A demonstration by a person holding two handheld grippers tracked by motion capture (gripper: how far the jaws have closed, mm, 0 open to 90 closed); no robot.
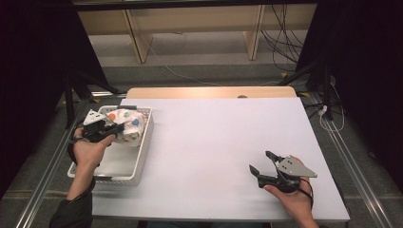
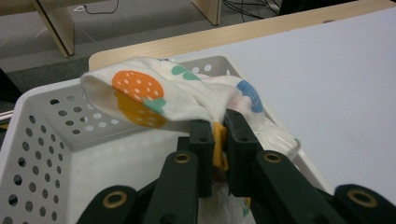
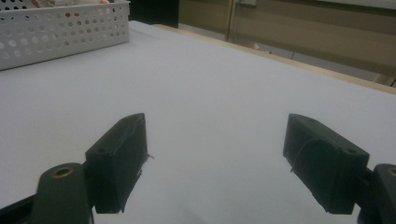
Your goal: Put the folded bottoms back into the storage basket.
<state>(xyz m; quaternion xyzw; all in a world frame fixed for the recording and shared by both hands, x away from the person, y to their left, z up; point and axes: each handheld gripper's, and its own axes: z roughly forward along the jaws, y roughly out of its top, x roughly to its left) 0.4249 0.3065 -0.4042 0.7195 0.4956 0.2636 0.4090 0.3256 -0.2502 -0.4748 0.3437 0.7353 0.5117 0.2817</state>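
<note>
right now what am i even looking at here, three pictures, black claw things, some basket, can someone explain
A person sits at a white table and holds a hand tool with two black jaws in each hand; no robot arm is involved. The high view looks down from above the person. The other two pictures come from small cameras riding on each pair of tongs, looking out along the jaws.

On the table's left side stands a white perforated basket. The left tongs are shut on a white cloth printed with orange, green and blue shapes, pinched over the basket. The right tongs are open with nothing between them, and sit low over the bare table at the near right.
</note>
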